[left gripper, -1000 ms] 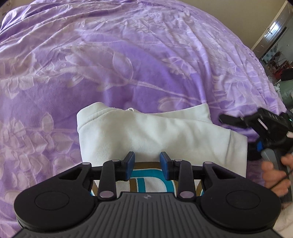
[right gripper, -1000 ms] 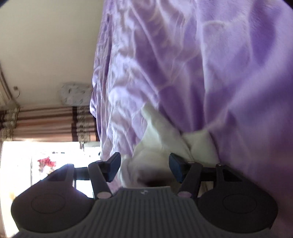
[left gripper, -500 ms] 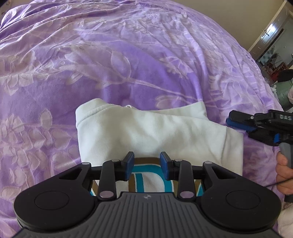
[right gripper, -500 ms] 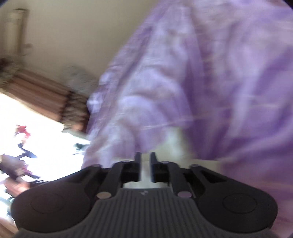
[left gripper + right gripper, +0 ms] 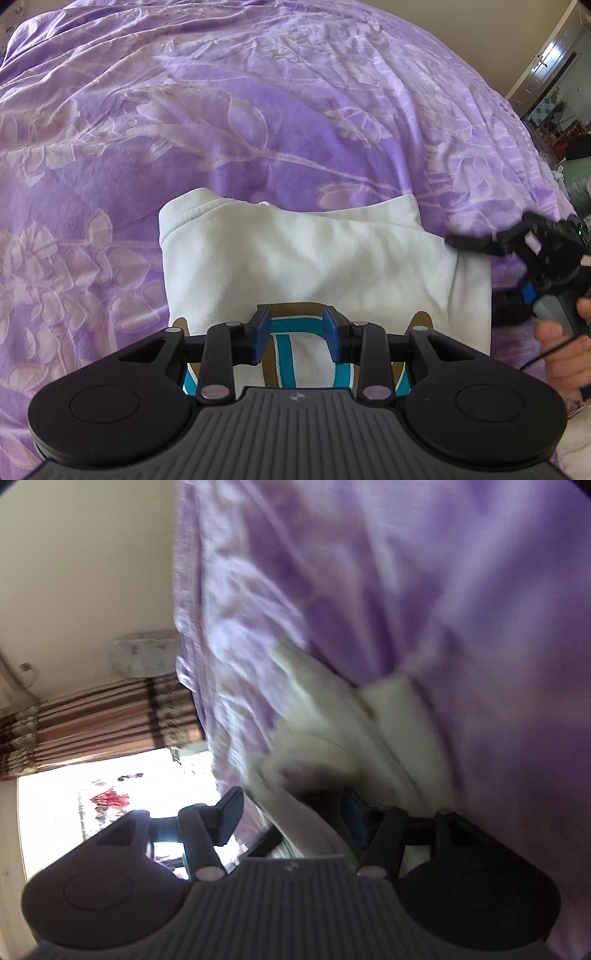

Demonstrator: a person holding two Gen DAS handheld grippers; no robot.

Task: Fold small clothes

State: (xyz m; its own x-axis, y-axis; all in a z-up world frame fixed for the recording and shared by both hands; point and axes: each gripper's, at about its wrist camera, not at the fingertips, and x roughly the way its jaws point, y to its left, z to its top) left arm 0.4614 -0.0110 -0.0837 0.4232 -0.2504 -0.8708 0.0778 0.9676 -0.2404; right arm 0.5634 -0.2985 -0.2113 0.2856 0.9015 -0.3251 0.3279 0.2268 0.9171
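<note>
**Right gripper back at the shirt's edge, jaws parting**

Since half a second earlier the right gripper point(image 5: 454, 242) had swung back in toward the shirt's point(image 5: 306, 258) right edge, and its jaws, then nearly together, were opening. The shirt had not shifted.

In the left wrist view the white shirt lay folded on the purple bedspread point(image 5: 221, 122), at centre frame, its teal and brown print at the 6 o'clock end under the left gripper point(image 5: 295, 339). That gripper hung over the print with its blue pads apart and clasping nothing. The right gripper came in from 3 o'clock, blurred, its tips at the shirt's right fold; a hand point(image 5: 565, 354) held its handle at 4 o'clock.

In the right wrist view, rolled sideways and blurred, the right gripper's point(image 5: 291, 812) fingers stood wide, with a bunched edge of the shirt point(image 5: 332, 716) between them. Whether either pad touched cloth could not be told. Curtains point(image 5: 92, 723) hung at 9 o'clock.
</note>
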